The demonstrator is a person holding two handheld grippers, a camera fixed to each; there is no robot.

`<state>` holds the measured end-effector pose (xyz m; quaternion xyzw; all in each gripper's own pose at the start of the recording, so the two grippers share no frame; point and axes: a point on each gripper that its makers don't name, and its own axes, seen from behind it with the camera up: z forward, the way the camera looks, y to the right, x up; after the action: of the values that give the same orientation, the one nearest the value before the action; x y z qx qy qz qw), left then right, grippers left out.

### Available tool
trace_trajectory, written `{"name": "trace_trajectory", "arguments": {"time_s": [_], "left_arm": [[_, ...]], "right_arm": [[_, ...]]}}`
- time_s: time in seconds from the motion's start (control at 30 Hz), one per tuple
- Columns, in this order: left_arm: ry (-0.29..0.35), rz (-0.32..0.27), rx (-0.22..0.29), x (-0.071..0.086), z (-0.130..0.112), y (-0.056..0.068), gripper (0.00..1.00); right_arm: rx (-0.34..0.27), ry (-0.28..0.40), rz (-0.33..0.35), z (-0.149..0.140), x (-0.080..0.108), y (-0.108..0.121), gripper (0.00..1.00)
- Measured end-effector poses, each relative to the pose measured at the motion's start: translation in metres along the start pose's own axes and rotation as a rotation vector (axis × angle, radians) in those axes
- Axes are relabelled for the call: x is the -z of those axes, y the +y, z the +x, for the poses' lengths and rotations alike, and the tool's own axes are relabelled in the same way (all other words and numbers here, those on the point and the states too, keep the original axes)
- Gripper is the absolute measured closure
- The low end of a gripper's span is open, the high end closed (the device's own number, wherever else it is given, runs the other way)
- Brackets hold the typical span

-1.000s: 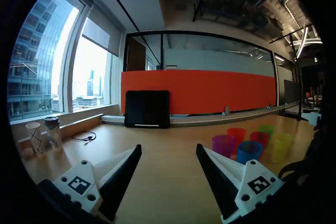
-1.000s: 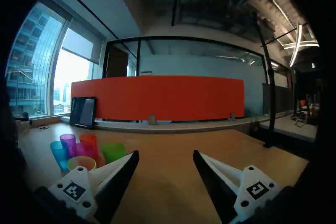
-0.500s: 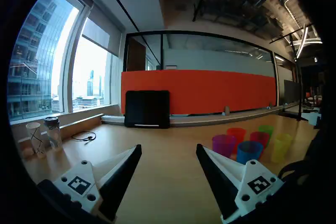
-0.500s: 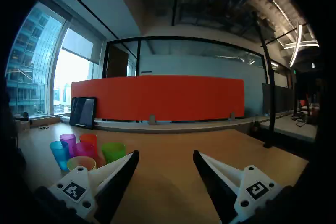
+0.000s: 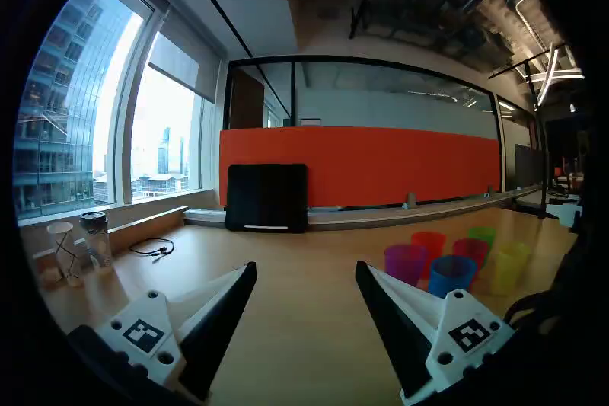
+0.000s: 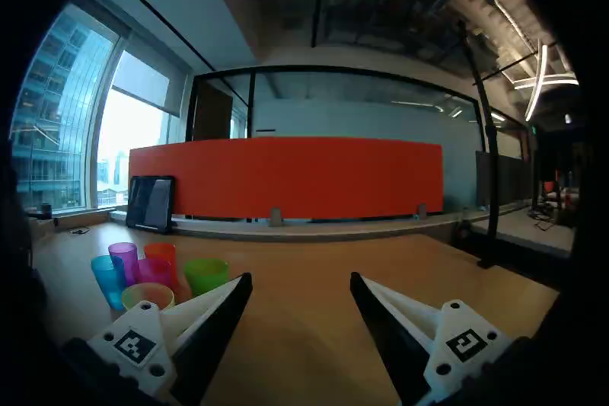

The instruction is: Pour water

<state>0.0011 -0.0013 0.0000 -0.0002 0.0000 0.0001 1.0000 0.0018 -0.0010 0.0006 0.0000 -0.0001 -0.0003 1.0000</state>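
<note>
Left gripper (image 5: pixel 304 266) hovering over the wooden surface (image 5: pixel 304 345), jaws spread wide, gripping nothing — coloured cups (image 5: pixel 451 273) clustering ahead to its right. Right gripper (image 6: pixel 301 276) hanging with jaws likewise apart and empty — the cups (image 6: pixel 154 270) sitting ahead-left on the surface.

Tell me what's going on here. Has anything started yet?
Two hand-held tools hover above a wooden table. The left tool and the right tool are both open and empty. A cluster of coloured plastic cups stands upright on the table, ahead and to the right of the left tool. Neither tool touches a cup, so pouring has not begun.
</note>
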Motion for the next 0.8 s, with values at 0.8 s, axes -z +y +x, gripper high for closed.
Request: {"name": "trace_trajectory", "arguments": {"time_s": [0.8], "left_arm": [[-0.001, -0.006, 0.001, -0.0008, -0.0007, 0.0012, 0.04]], "right_arm": [[0.002, 0.001, 0.015, 0.0006, -0.0015, -0.0033, 0.0]]}}
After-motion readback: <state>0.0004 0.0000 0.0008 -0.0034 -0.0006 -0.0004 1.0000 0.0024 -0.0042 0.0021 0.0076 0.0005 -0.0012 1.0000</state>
